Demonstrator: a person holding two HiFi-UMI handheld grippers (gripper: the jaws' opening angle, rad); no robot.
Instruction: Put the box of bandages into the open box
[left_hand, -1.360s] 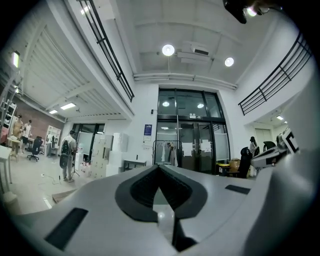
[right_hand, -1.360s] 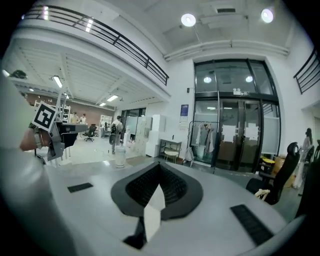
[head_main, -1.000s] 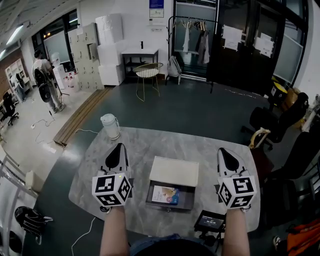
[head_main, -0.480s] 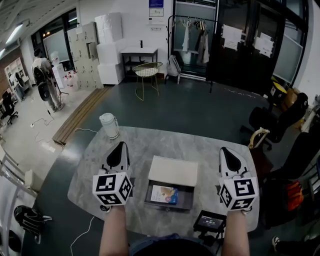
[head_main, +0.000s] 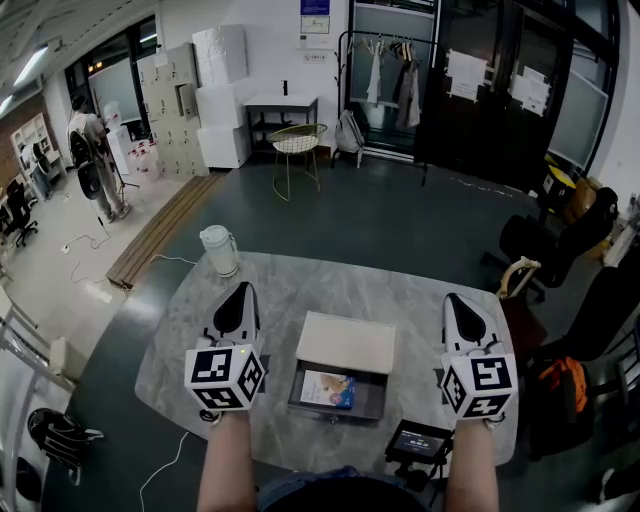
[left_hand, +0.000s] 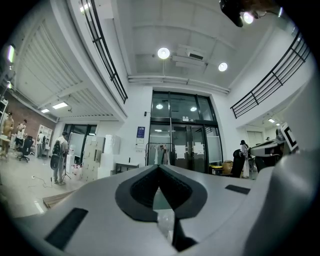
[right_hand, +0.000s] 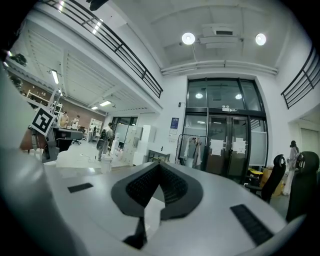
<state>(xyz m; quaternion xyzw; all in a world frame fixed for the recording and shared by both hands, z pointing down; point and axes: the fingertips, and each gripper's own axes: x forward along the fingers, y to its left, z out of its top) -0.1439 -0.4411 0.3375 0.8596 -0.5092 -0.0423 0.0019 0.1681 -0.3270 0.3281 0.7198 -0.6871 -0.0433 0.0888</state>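
In the head view a grey open box (head_main: 305, 398) sits mid-table, its pale lid (head_main: 348, 342) folded back behind it. The box of bandages (head_main: 330, 389), white and blue, lies flat inside it. My left gripper (head_main: 240, 297) hovers left of the open box and my right gripper (head_main: 459, 308) hovers right of it, both pointing away from me. Each is shut with nothing between the jaws. The left gripper view shows the left gripper (left_hand: 159, 166) with jaw tips meeting, aimed at the far room. The right gripper (right_hand: 160, 164) looks the same in its own view.
A white jug (head_main: 220, 251) stands at the far left of the marble table (head_main: 290, 290). A small dark device (head_main: 418, 441) sits at the near right edge. Beyond the table are a wire chair (head_main: 297, 145), a person (head_main: 90, 150) far left and dark office chairs (head_main: 545, 240) at right.
My right gripper has drifted slightly to the right. The left gripper and both boxes stay where they were.
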